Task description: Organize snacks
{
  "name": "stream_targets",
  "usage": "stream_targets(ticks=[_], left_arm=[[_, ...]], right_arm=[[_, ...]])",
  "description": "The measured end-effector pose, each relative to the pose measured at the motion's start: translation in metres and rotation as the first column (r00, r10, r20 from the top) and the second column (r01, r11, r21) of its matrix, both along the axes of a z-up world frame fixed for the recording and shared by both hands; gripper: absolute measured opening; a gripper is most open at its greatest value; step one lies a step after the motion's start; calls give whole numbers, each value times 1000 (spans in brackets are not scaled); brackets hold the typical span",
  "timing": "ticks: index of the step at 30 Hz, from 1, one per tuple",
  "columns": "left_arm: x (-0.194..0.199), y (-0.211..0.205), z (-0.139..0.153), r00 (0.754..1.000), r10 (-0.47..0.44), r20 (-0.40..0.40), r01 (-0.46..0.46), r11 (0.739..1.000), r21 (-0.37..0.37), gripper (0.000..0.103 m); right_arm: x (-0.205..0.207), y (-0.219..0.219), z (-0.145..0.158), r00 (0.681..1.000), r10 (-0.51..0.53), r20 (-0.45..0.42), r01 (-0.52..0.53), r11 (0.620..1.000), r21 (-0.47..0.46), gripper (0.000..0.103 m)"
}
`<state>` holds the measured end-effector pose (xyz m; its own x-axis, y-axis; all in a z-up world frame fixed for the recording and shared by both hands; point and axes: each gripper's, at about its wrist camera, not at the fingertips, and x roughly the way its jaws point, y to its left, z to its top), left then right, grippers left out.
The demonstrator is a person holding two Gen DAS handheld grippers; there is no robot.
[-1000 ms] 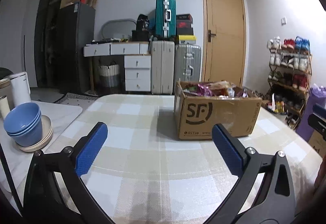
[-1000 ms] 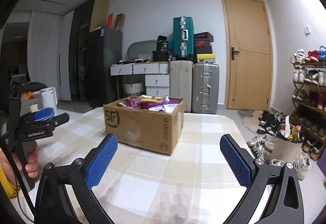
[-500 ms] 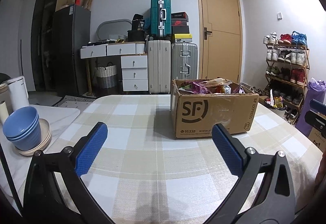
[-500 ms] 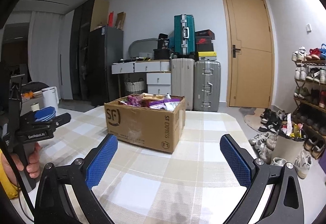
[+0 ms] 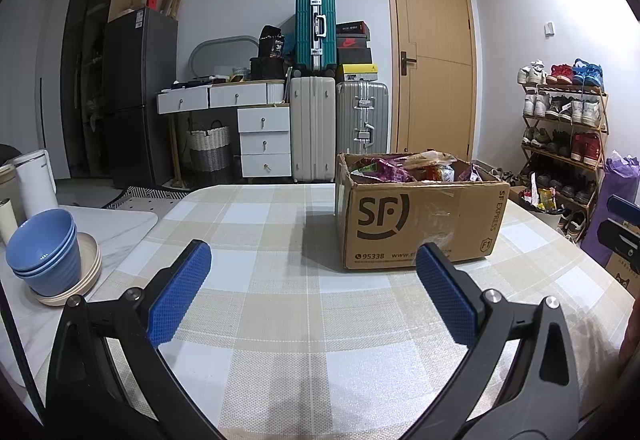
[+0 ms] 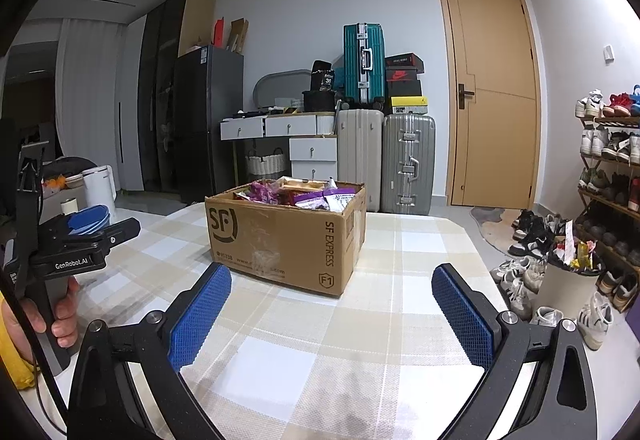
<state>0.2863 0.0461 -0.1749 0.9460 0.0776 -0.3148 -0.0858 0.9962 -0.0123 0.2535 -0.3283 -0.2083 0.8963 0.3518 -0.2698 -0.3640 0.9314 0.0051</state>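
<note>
A brown SF cardboard box (image 5: 420,220) (image 6: 280,236) stands on the checked tablecloth (image 5: 280,280), filled with several snack packets (image 5: 396,168) (image 6: 304,196), many purple. My left gripper (image 5: 312,260) hovers open above the cloth, short of the box and a little to its left, with nothing between its blue pads (image 5: 180,300). My right gripper (image 6: 332,280) is open too, empty, facing the box's near right corner. In the right wrist view a hand (image 6: 48,312) holds the left gripper's body (image 6: 76,248) at the left edge.
Stacked blue bowls (image 5: 44,252) on cream plates sit at the table's left, beside a white kettle (image 5: 34,180). The table's right edge drops off to shoes (image 6: 560,304) and a shoe rack (image 5: 564,132). Suitcases (image 5: 340,128), drawers and a door stand behind.
Both views have shifted slightly; the box sits a little nearer and lower in both views. Both grippers stay open and empty.
</note>
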Motion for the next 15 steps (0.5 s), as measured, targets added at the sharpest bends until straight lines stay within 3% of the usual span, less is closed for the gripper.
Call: stream_targets(ticks=[15], left_arm=[[0,0,-3,1000,-5,-1,5,1000,1,102]], right_arm=[[1,0,-1,1000,2,-3,-2,1000,0,102]])
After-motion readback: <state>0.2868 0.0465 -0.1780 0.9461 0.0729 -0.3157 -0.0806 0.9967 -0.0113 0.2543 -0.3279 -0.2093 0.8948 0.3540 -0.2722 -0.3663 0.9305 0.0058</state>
